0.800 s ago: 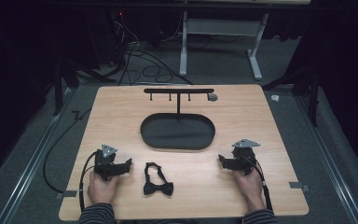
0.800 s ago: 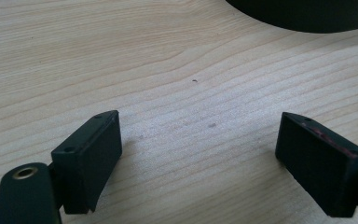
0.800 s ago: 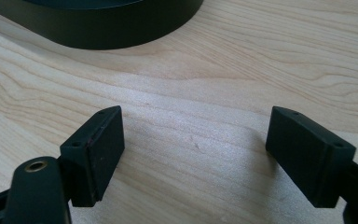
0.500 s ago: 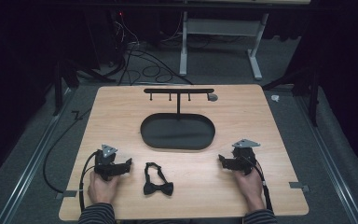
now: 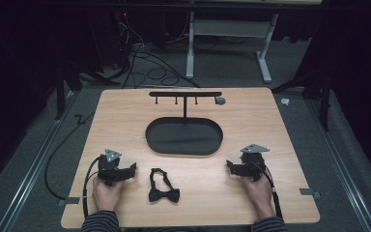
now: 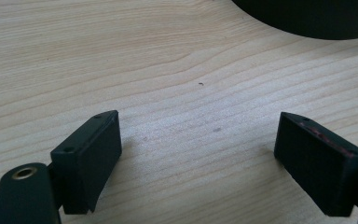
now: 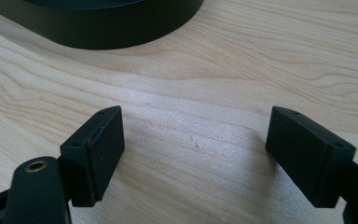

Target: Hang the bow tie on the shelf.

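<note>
The left gripper (image 5: 125, 171) is held low over the table (image 5: 251, 121) at its near left, jaws pointed toward the centre. In the left gripper view (image 6: 198, 154) the jaws are seen spread wide, released, with bare wood grain between them; nothing is gripped or touched by the pads. The grey plate is seen on top of it in the high view, and a cable is trailed from it off the table's left edge.

The right gripper (image 5: 231, 166) is held at the near right, jaws turned inward toward the left gripper. In the right gripper view (image 7: 193, 151) its jaws are likewise seen wide apart, released, with only wood between them.

The bow tie (image 5: 163, 189) is laid flat on the table between the two grippers, nearer the left one: just to the right of the left gripper's jaws and slightly nearer the person, apart from them. It is well apart from the right gripper. Its strap is looped on the far side of the bow.

The tray (image 5: 183, 137), a dark oval, is set ahead of both grippers, about midway between them. Its rim is seen at the upper right of the left gripper view (image 6: 307, 18) and at the upper left of the right gripper view (image 7: 98, 23). A rack (image 5: 185, 94) with small pegs is raised on a post from the tray's far edge.
</note>
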A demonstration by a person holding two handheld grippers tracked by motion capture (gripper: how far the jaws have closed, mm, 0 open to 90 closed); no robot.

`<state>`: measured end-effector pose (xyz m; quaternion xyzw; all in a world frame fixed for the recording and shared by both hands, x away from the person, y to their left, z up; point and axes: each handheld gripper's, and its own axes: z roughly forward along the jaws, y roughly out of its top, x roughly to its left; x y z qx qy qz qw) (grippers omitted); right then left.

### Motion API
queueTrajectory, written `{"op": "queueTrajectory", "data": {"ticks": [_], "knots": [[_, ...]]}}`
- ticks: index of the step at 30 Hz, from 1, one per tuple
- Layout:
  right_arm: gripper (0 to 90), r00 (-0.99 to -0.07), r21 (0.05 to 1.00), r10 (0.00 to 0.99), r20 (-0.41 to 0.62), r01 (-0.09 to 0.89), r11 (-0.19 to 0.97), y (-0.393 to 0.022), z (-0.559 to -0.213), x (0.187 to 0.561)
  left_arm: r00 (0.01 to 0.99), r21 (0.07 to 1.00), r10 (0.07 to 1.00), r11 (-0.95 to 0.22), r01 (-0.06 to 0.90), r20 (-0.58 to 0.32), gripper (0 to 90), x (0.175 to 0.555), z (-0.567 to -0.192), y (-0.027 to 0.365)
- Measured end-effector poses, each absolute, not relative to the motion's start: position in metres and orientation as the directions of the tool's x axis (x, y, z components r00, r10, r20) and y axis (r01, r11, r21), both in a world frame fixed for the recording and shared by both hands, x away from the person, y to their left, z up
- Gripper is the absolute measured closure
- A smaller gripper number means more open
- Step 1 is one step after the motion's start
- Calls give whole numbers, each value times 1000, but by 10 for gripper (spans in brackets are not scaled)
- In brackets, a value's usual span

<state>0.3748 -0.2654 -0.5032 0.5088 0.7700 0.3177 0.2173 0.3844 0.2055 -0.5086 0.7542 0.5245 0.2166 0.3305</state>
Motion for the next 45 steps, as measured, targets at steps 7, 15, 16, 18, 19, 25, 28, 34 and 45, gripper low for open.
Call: {"op": "queueTrajectory", "data": {"ticks": [7, 15, 16, 18, 19, 25, 28, 34, 45], "knots": [[206, -389, 710, 921, -12, 645, 281, -265, -503, 375, 328, 724, 945, -212, 657, -21, 195, 384, -507, 203], [206, -390, 710, 921, -12, 645, 283, -265, -503, 374, 321, 726, 947, -204, 657, -25, 279, 381, -503, 200], [206, -390, 710, 921, -12, 645, 283, -265, -503, 374, 320, 731, 947, -199, 652, -27, 283, 381, -503, 200], [206, -390, 710, 921, -12, 645, 283, -265, -503, 374, 330, 735, 943, -187, 652, -53, 308, 380, -501, 200], [206, -390, 710, 921, -12, 645, 283, -265, -503, 374, 335, 730, 940, -186, 658, -62, 332, 380, -501, 200], [205, -392, 709, 920, -13, 645, 285, -265, -503, 374, 345, 734, 937, -196, 650, -56, 362, 374, -495, 198], [205, -393, 710, 919, -13, 644, 286, -265, -503, 374, 367, 733, 930, -225, 642, -36, 376, 371, -489, 194], [206, -393, 710, 919, -14, 644, 286, -265, -503, 374, 416, 734, 909, -263, 626, -29, 402, 366, -482, 185], [206, -396, 710, 918, -14, 642, 288, -265, -503, 373, 495, 715, 864, -289, 636, -92, 476, 361, -470, 157]]}}
